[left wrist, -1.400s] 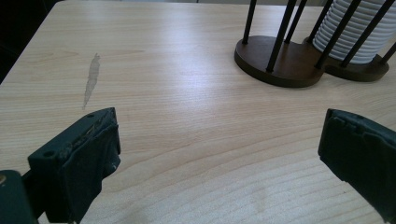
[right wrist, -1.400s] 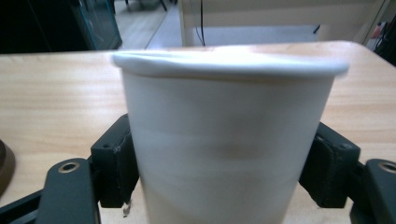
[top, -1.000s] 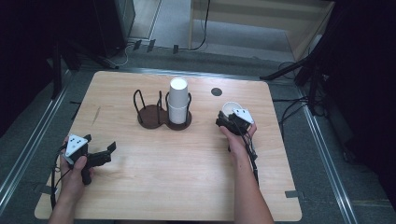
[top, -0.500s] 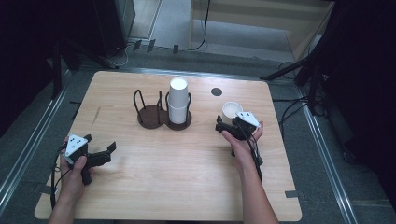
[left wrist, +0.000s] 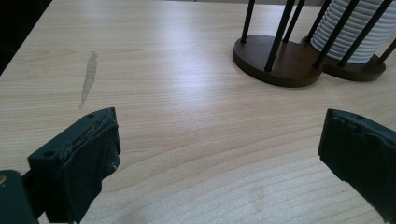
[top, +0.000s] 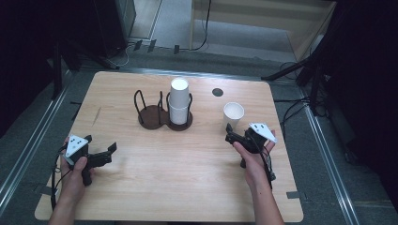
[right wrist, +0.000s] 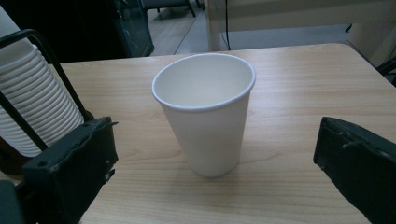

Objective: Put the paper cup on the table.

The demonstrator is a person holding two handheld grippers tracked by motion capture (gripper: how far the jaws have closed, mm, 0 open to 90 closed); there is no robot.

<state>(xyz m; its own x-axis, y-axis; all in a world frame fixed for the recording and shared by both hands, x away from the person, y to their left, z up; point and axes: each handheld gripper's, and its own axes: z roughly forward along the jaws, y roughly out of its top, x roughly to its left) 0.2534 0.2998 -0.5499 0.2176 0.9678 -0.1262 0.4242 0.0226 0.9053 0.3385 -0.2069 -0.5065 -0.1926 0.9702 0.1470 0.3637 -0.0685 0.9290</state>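
Note:
A single white paper cup stands upright and empty on the wooden table, right of centre. My right gripper is just short of it on the near side. Its jaws have just been opening and now stand wide and open, with the cup free ahead of them and untouched. A dark brown two-bay cup holder stands at mid-table, with a tall stack of white cups in its right bay. My left gripper is at the near left, open on nothing.
A small black round mark lies on the table behind the single cup. A pale smear marks the wood at the left. The holder's left bay is bare between its black rods. Dark floor, cables and metal rails surround the table.
My right gripper has opened off the single cup and drawn back toward the near right, leaving the cup standing. The left gripper has stayed put.

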